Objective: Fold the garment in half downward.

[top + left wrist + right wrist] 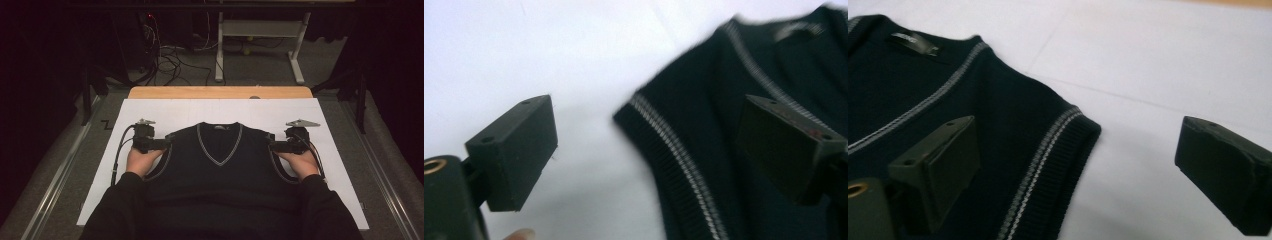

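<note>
- A white sheet [300, 112] covers most of the table; a strip of bare wooden tabletop [220, 92] shows along the far edge.
- A dark sleeveless V-neck vest [220, 175] with pale striped trim lies flat in the middle of the sheet, neck toward the far edge, hem toward the person.
- Beyond the table lies grey carpet with a tangle of cables [170, 60] at far left and the white legs of another desk [260, 30] behind. The rest of the room is dark.
- Metal rails [55, 175] run along the floor on both sides of the table.
- The left gripper [162, 144] sits at the vest's left shoulder. In the left gripper view its jaws are spread wide, one over bare sheet, the other over the dark knit, with the shoulder's ribbed edge [674, 160] between them, not pinched.
- The right gripper [274, 145] sits at the opposite shoulder, jaws likewise spread. In the right gripper view one jaw is over the vest and the other over white sheet, the trimmed armhole edge [1048, 160] between them and not clamped.
- Both forearms in dark sleeves [120, 210] come in along the vest's sides.
- Open white sheet lies beyond the collar up to the wooden strip, and a narrower band runs outside each gripper to the sheet's side edges.
</note>
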`<act>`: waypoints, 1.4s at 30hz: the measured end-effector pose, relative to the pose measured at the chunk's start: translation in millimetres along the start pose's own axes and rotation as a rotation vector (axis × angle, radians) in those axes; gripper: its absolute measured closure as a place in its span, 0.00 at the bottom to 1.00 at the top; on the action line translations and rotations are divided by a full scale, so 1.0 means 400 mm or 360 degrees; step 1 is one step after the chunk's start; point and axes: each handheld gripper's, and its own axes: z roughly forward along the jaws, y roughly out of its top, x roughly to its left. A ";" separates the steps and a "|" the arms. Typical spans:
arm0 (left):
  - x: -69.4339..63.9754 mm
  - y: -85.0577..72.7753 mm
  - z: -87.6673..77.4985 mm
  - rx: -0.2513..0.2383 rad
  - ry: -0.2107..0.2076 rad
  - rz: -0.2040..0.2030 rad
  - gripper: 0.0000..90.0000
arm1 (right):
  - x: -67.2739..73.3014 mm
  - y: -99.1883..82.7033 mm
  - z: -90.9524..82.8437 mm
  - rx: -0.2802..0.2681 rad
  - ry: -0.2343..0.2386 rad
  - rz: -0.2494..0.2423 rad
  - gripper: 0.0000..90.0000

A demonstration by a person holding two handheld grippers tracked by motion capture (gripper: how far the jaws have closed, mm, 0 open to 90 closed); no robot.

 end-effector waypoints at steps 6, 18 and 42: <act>-0.015 0.011 0.034 0.0091 0.0105 0.0040 0.10 | 0.004 0.000 0.047 0.0136 -0.0014 -0.0009 0.23; -0.097 0.027 0.054 0.0129 0.0195 0.0042 0.61 | 0.061 0.005 0.080 0.0174 -0.0046 -0.0083 0.65; -0.096 0.045 -0.048 -0.0277 0.0043 0.0035 0.79 | 0.070 0.043 -0.003 -0.0102 -0.0079 -0.0123 0.88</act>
